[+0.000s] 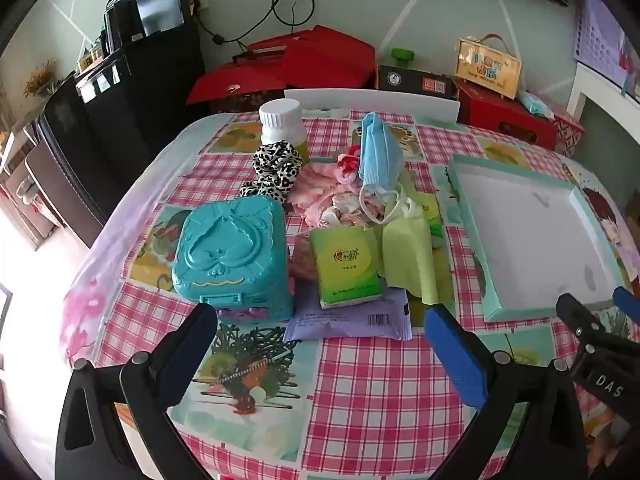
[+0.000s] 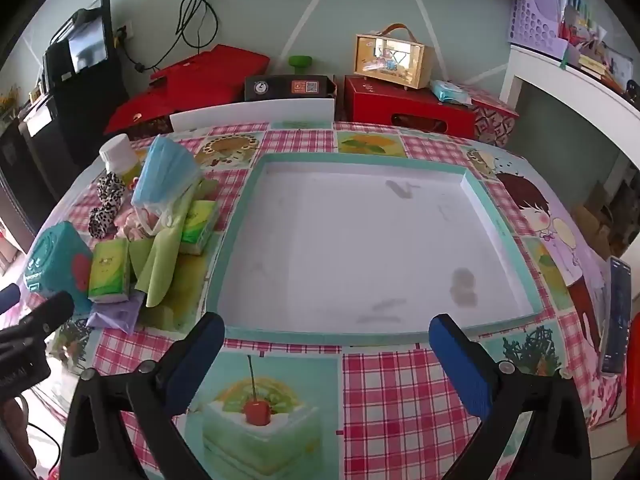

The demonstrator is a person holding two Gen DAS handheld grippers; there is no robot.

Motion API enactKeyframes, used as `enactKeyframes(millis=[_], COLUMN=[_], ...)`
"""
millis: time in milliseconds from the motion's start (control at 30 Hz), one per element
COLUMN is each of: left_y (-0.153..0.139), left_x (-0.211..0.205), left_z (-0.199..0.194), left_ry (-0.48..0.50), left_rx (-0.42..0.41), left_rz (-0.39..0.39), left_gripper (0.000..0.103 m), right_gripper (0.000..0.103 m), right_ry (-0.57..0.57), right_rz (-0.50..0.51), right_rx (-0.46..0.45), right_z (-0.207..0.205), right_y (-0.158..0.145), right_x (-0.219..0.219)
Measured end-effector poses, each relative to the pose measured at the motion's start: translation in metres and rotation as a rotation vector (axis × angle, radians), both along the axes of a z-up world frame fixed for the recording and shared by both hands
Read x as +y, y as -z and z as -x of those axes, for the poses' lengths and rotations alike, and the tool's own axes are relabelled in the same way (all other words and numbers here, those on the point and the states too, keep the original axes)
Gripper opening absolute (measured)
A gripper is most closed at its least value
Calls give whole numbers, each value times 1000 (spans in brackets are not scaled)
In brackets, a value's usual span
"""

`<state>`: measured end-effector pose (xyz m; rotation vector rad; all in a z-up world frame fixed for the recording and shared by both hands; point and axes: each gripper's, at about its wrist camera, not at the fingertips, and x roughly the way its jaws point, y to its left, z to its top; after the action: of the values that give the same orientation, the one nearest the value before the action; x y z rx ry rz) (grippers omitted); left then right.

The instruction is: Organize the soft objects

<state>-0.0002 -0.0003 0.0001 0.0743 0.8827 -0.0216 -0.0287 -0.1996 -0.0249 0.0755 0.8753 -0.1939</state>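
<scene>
Both the left gripper (image 1: 320, 324) and right gripper (image 2: 326, 334) hover with jaws spread wide, holding nothing. The blue pleated face mask (image 1: 378, 152) tops the soft pile left of the shallow white tray with teal rim (image 2: 236, 236) mid-table. Best pinch the mask's loose top edge, lifting clear of the tissue packs.

white pill bottle (image 1: 281, 125), teal plastic case (image 1: 232, 256), phone (image 2: 617, 316)

A blue face mask (image 1: 378, 148) tops a heap of pink cloth (image 1: 324, 196), a leopard-print scrunchie (image 1: 276, 168), a green cloth (image 1: 408, 248) and a green tissue pack (image 1: 346, 266), left of an empty shallow white tray (image 2: 236, 216).
</scene>
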Motion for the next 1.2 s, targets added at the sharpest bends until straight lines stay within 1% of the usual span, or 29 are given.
enactKeyframes(millis=[100,167,200,300,467,700,867,1033,1200], left_y=[0,2,3,4,6,8,8,7,4], left_x=[-2,-5,-8,-7,-2,-5,-1,1,2], left_z=[0,-2,-3,-5,-6,-5,-4,-4,-2], left_ry=[1,0,5,3,3,42,54,88,107], left_rx=[3,10,19,27,27,31,30,31,13], left_rz=[-5,-16,-24,-2,34,61,104,191,223], left_gripper=[103,103,103,103,103,103,103,103,103], right_gripper=[103,103,103,103,103,103,103,103,103], right_ry=[5,-11,-15,-24,-29,-21,-15,-12,-10], right_rz=[-4,17,6,17,9,4,2,4,2], right_rx=[-4,10,16,22,37,23,21,19,18], right_z=[1,-1,-2,-3,-2,-1,0,0,0], right_y=[-2,7,8,14,22,20,18,18,18], right_x=[-1,1,-1,2,-1,-2,-4,-3,-3])
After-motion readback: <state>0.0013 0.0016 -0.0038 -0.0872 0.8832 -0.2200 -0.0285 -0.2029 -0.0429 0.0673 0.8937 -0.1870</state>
